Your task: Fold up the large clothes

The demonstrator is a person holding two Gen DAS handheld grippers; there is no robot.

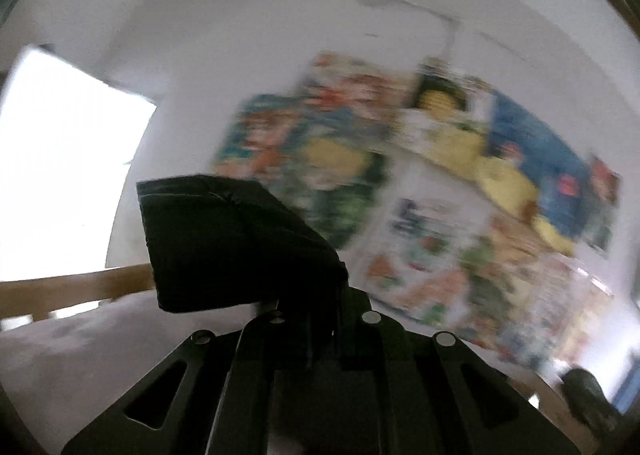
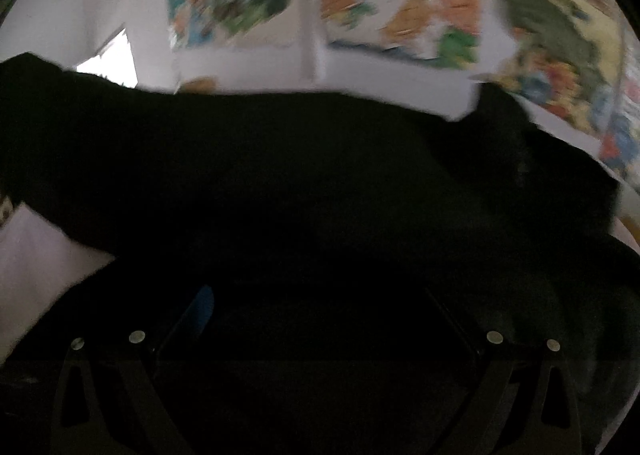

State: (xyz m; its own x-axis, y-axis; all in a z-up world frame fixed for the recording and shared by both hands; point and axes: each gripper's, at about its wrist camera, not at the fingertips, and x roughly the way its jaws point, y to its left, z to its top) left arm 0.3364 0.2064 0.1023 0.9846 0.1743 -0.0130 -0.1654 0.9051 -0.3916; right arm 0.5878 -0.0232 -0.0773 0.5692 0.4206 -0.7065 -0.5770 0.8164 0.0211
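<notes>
One black garment was in play, and no container showed in either view. In the left wrist view the left gripper (image 1: pixel 308 295) stood closed, its jaws pinched tight on a folded corner of the black garment (image 1: pixel 236 243), which stuck up and to the left of the fingertips in front of a white wall (image 1: pixel 240 35). Behind it, blurred, several colourful posters (image 1: pixel 420 175) hung on that wall; their exact number could not be told. A bright window (image 1: pixel 68 175) lay far left, and a wooden rail (image 1: pixel 80 287) ran along the near left above a pale surface.

In the right wrist view the right gripper (image 2: pixel 316 319) had its jaws spread wide apart, and the garment filled the space ahead of and between them. Whether the pads pressed on the cloth could not be told, dark on dark. One blue pad (image 2: pixel 204 311) showed on the left finger.
</notes>
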